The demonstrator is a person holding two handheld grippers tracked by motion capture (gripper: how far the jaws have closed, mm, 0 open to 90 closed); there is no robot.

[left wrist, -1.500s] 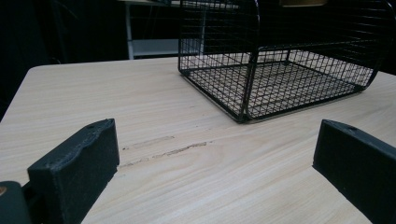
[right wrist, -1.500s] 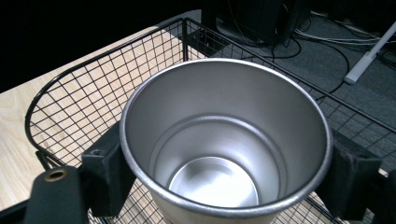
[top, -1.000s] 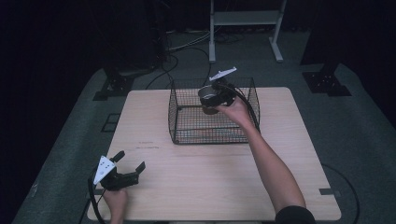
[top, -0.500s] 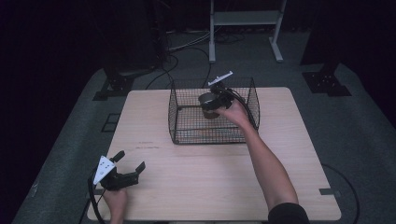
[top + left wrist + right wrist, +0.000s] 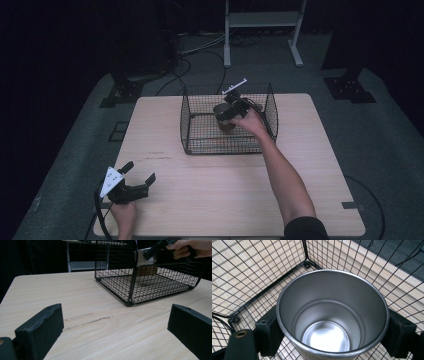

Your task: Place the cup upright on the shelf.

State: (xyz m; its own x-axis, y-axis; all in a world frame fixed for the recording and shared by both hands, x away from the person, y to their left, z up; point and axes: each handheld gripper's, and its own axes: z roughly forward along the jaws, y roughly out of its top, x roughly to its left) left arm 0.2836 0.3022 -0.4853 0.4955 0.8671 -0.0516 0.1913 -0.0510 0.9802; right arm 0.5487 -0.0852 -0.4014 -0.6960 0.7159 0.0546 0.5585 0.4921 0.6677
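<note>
Down at the near left corner of the wooden table, the left hand is resting low, holding the left gripper level with its jaws standing wide apart on nothing. Moving right, the black wire basket is sitting at the far middle of the table, well away from that gripper. The right forearm is reaching forward over the basket's near wall, the right hand tipping the right gripper downward into it. Its jaws are clamping the steel cup on both sides, mouth up, inside the basket. Whether the cup is touching the mesh floor is hard to tell; its lower part is cut off in the right gripper view.
</note>
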